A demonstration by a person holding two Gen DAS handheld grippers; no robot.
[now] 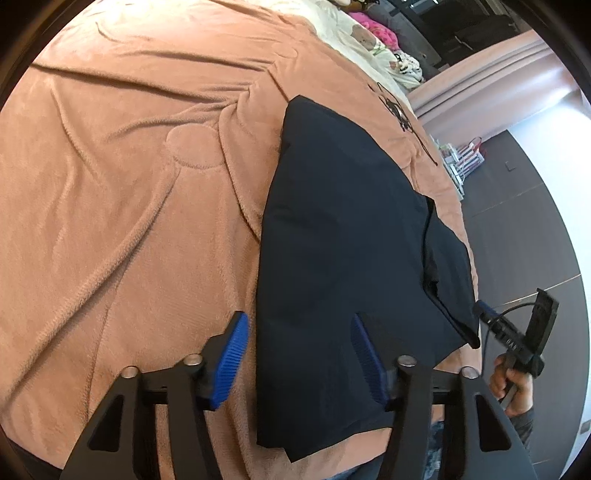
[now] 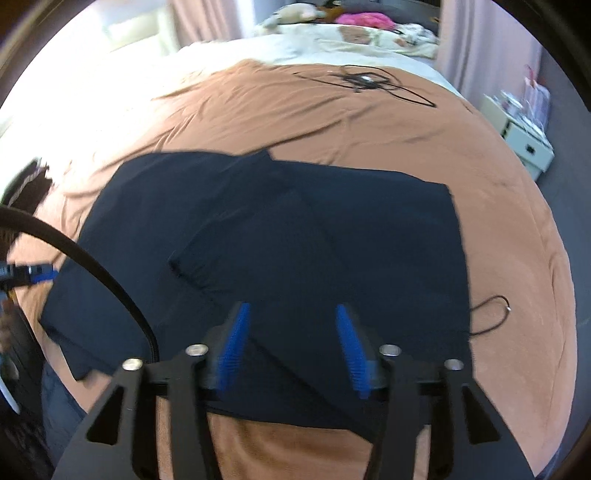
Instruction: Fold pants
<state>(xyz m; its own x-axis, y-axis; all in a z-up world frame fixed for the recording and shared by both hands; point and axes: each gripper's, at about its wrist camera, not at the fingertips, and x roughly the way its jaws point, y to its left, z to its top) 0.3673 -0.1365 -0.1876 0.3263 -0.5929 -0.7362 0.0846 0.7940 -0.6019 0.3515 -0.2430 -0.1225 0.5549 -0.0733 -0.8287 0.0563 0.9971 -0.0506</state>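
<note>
Dark navy pants (image 1: 343, 236) lie folded on an orange-brown blanket (image 1: 129, 184) covering a bed. My left gripper (image 1: 299, 332) is open, its blue pads (image 1: 231, 362) wide apart above the pants' left edge, holding nothing. In the right wrist view the pants (image 2: 295, 236) lie in overlapping layers across the blanket (image 2: 517, 277). My right gripper (image 2: 291, 325) is open above the pants' near edge and holds nothing. The right gripper also shows at the far right of the left wrist view (image 1: 517, 332), held in a hand.
A tangle of black cable (image 2: 365, 83) lies on the far part of the blanket, and a thin black cord (image 2: 491, 314) lies right of the pants. Pillows and pink cloth (image 2: 365, 18) are at the bed's head. A white drawer unit (image 2: 524, 136) stands on the dark floor (image 1: 524, 221).
</note>
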